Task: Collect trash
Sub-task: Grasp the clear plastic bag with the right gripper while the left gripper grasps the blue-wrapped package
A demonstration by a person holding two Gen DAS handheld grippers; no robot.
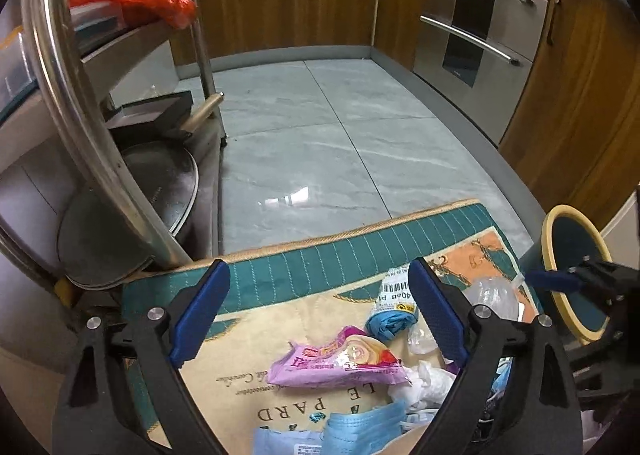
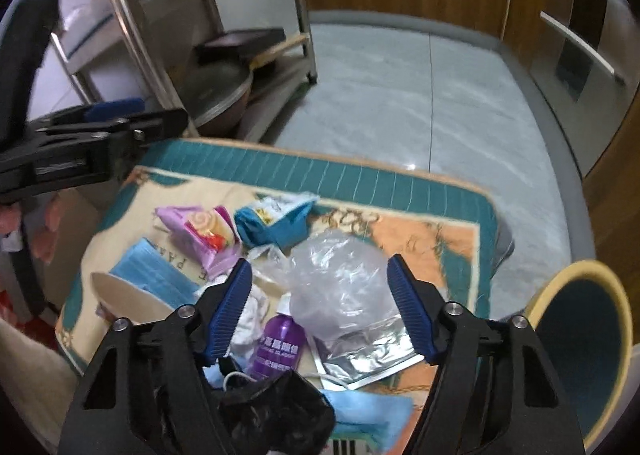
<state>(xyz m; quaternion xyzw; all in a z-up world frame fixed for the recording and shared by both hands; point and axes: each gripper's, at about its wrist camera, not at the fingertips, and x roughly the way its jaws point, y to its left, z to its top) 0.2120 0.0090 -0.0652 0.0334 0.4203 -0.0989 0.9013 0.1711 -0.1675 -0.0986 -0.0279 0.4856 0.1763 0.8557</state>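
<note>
the right gripper (image 2: 320,287) has black plastic arms and blue ribbed pads. its jaws stand apart, with nothing pressed between them; a crumpled clear plastic bag (image 2: 340,275) lies in the gap under them, and i cannot tell if a pad touches it. just below the bag is a flat silver foil pouch (image 2: 360,359), shiny and wrinkled. beside it stands out a small purple bottle (image 2: 276,343), round and smooth, and nearer the camera a crumpled black plastic bag (image 2: 276,415).

the left gripper (image 1: 316,307) is made the same way. its jaws are wide open and hold nothing. between them, lower on the mat, lies a pink glossy snack wrapper (image 1: 336,363), flattened. close to the right pad is a blue roll of bags (image 1: 390,319) with a paper label and barcode. a light blue face mask (image 1: 360,427), soft and pleated, lies at the bottom edge, next to white crumpled tissue (image 1: 420,383).

all this trash rests on a quilted mat (image 1: 280,275) with a teal border and a cream middle with printed letters. at its right edge stands a round bin (image 2: 580,347), dark blue inside with a pale yellow rim, tilted toward the camera. the floor (image 1: 320,135) is glossy grey marble tile. on the left is a steel rack (image 1: 60,95) with round tubes.
</note>
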